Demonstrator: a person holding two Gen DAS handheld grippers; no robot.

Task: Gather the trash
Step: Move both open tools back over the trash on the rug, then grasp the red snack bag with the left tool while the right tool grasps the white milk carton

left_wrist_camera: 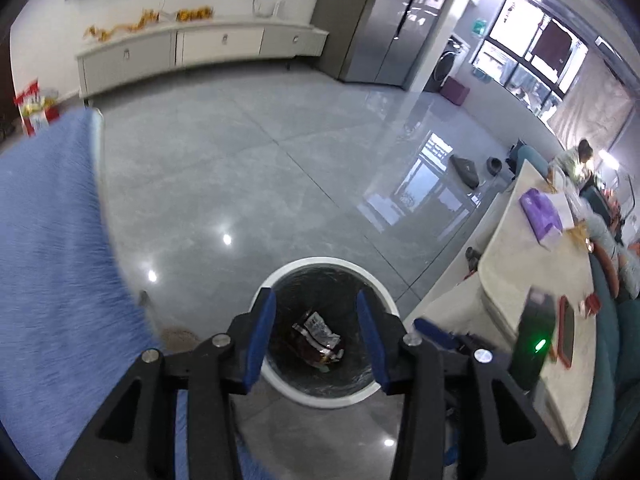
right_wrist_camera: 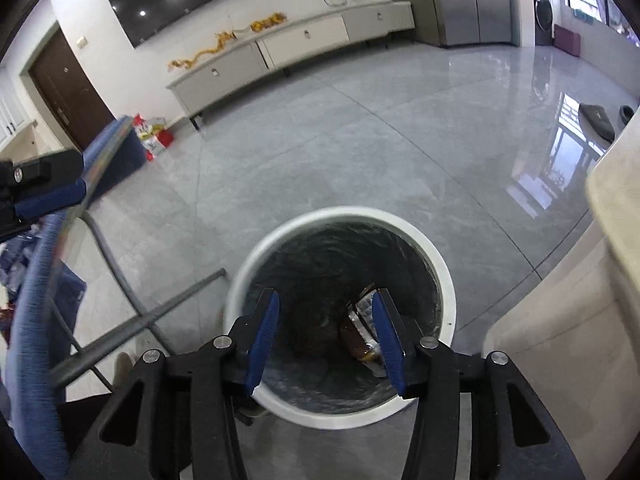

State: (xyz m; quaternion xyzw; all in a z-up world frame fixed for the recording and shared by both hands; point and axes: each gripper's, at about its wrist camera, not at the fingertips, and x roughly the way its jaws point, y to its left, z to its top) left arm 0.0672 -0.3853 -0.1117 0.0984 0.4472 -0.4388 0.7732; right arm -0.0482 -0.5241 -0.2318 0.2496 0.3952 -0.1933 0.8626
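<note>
The trash (left_wrist_camera: 318, 338) lies at the bottom of the bin (left_wrist_camera: 320, 266), straight below my left tongs (left_wrist_camera: 316, 336), which gape wide and hold nothing. My right tongs (right_wrist_camera: 326, 336) hang over the same bin (right_wrist_camera: 340, 216), equally wide and empty, the wrappers (right_wrist_camera: 362, 328) just inside their right finger. A blue cloth (left_wrist_camera: 48, 240) lies left; the table (left_wrist_camera: 536, 280) right.

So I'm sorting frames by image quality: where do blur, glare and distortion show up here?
Left wrist view: blue cloth motion-smeared, window glare on the floor, light spots near the trash bin. Right wrist view: bin rim slightly soft, blue edge streaked, window reflection. Both bend straight lines, fisheye; wrappers stay readable.
</note>
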